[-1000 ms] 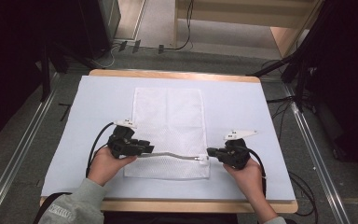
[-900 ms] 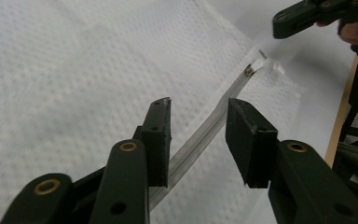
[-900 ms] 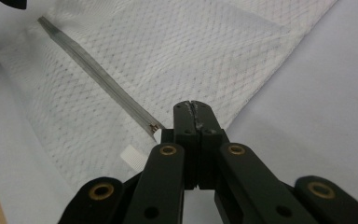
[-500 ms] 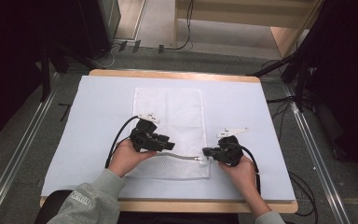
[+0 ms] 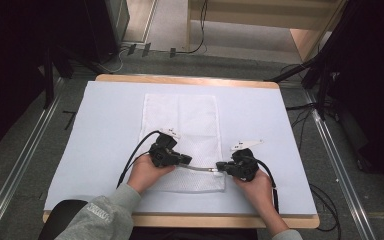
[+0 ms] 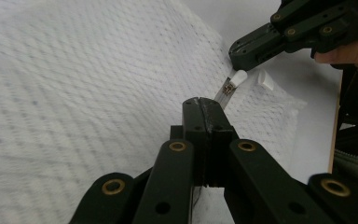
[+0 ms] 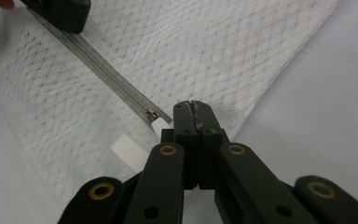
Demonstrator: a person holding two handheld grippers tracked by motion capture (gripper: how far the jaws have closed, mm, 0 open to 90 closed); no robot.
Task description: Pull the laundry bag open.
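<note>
A white mesh bag (image 5: 180, 120) lies flat on the pale blue table cover (image 5: 100, 130). Its zipper (image 5: 200, 170) runs along the near edge. My left gripper (image 5: 189, 161) sits over the near middle of the bag. Its jaws have just been closing and now stand shut on the zipper band (image 6: 227, 91), which comes out past the left gripper's tips (image 6: 200, 105). My right gripper (image 5: 219, 167) is shut on the bag's right zipper end. The right gripper's tips (image 7: 193, 107) pinch the mesh beside the slider (image 7: 151, 114). A white ribbed pull tab (image 7: 128, 151) lies loose nearby.
The wooden table edge (image 5: 190, 220) runs along the front. Cables (image 5: 330, 200) trail off to the right. Dark equipment (image 5: 30, 60) and metal rails (image 5: 25, 165) flank the table. Bare cover lies to both sides of the bag.
My left hand slid right along the bag's near edge, from its left corner toward the right gripper, and its jaws closed on the zipper. The right hand stayed put.
</note>
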